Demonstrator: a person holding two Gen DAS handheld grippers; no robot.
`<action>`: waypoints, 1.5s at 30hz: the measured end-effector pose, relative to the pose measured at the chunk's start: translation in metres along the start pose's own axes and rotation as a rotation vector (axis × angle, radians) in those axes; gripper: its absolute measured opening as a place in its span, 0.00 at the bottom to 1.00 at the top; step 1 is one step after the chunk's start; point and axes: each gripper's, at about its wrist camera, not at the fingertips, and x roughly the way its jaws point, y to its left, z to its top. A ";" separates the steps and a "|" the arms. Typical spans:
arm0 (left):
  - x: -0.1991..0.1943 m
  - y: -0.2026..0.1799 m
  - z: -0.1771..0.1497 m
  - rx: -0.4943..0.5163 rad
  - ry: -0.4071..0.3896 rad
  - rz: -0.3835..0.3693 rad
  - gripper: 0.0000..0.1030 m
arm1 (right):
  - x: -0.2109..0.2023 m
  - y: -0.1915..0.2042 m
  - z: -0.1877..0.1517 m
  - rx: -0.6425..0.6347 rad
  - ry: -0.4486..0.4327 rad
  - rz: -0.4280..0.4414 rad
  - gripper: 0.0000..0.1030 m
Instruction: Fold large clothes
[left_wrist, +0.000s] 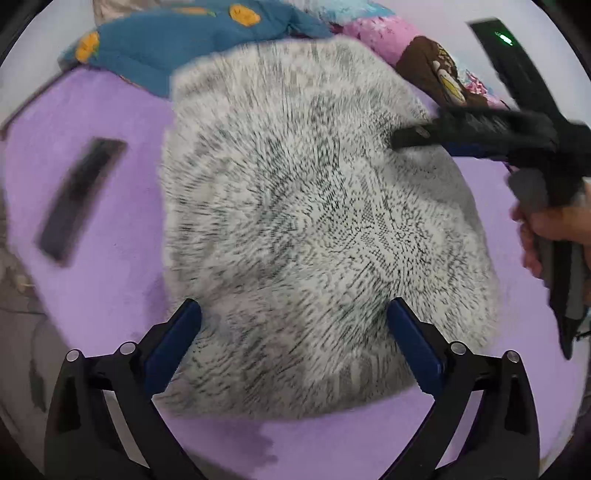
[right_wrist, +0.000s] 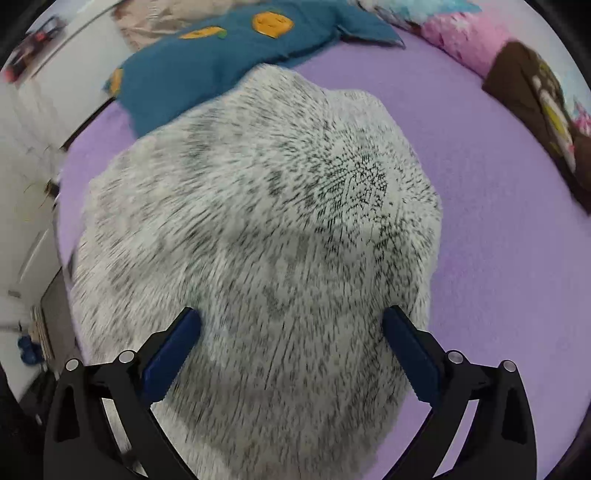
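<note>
While both grippers gape, sweater flat

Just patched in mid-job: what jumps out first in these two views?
A big speckled grey-white knit garment fills the middle of the purple bed sheet. Both grippers are open over it: the left gripper at its near edge, the right gripper likewise. A teal pillow with orange patches lies behind it.

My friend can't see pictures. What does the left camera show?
A speckled grey sweater lies on a purple bed between the open left tongs. The right tongs, held by a hand, reach over it from the right.
</note>
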 end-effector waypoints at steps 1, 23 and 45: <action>-0.017 -0.001 -0.003 0.002 -0.020 0.036 0.94 | -0.019 0.003 -0.008 -0.005 -0.028 -0.002 0.94; -0.176 -0.228 -0.163 0.342 -0.108 -0.013 0.94 | -0.219 -0.057 -0.335 0.101 -0.130 -0.193 0.94; -0.175 -0.388 -0.238 0.603 -0.094 -0.125 0.94 | -0.281 -0.145 -0.501 0.414 -0.190 -0.272 0.94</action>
